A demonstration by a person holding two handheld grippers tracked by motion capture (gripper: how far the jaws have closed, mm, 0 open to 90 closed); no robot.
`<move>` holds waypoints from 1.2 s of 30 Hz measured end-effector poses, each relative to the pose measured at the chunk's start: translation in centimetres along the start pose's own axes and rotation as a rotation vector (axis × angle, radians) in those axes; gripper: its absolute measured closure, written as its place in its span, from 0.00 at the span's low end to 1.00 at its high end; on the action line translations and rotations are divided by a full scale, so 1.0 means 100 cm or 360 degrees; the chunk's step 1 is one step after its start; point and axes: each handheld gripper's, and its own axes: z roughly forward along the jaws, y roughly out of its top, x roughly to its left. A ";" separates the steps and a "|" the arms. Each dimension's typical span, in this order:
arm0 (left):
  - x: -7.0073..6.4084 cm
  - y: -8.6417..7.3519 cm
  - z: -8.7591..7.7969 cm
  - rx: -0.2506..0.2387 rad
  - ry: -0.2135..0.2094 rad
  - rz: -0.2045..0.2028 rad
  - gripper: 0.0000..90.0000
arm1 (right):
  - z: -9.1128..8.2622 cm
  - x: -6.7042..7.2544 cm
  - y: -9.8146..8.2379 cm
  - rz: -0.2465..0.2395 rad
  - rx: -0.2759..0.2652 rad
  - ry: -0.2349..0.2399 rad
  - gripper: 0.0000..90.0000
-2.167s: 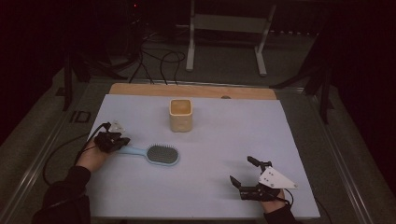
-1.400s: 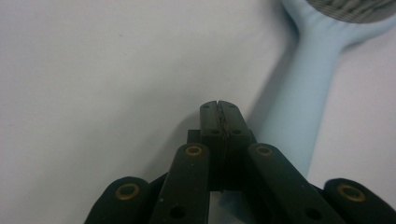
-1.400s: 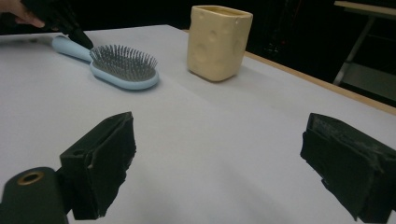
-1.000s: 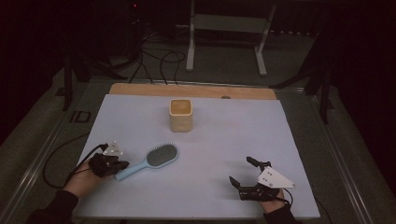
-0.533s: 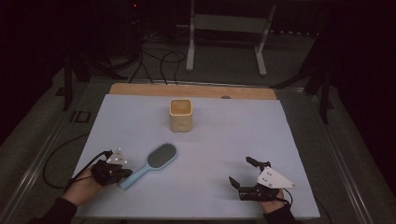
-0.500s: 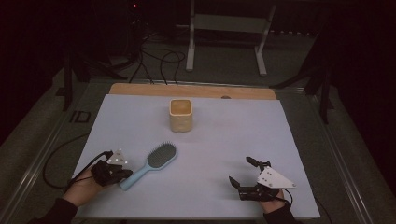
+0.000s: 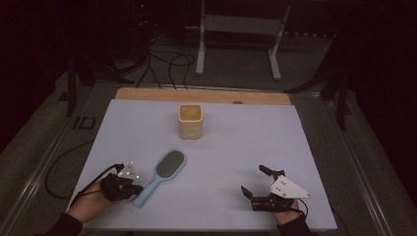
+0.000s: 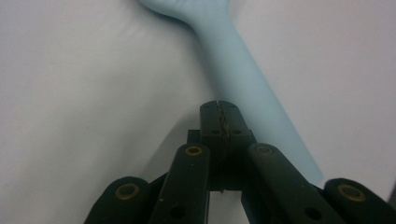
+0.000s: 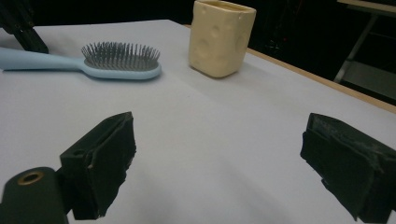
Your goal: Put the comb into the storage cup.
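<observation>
The left hand-held gripper (image 7: 132,187), jaws pressed fully together with nothing between them, sits at the lower left of the high view, its tips against the handle end of a pale blue hairbrush (image 7: 161,176). The brush lies flat on the table (image 7: 295,147), dark bristles up, oval head angled toward a cream cup (image 7: 190,121). At lower right, the right hand-held gripper (image 7: 254,182) rests with jaws spread wide.

hairbrush (image 7: 162,175): smooth matt plastic (pale blue) | cup (image 7: 190,121): dimpled, cream
</observation>
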 end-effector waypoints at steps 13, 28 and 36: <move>0.011 0.003 -0.016 -0.0069 0.0146 -0.0216 1.00 | 0.000 0.000 0.000 0.0006 0.0000 -0.0005 0.11; -0.002 0.028 -0.038 -0.0084 0.0192 -0.0411 0.80 | 0.001 0.000 0.000 0.0001 0.0005 -0.0003 0.11; -0.008 0.039 -0.034 -0.0018 0.0166 -0.0433 0.51 | 0.001 0.000 0.000 0.0011 0.0004 -0.0002 0.11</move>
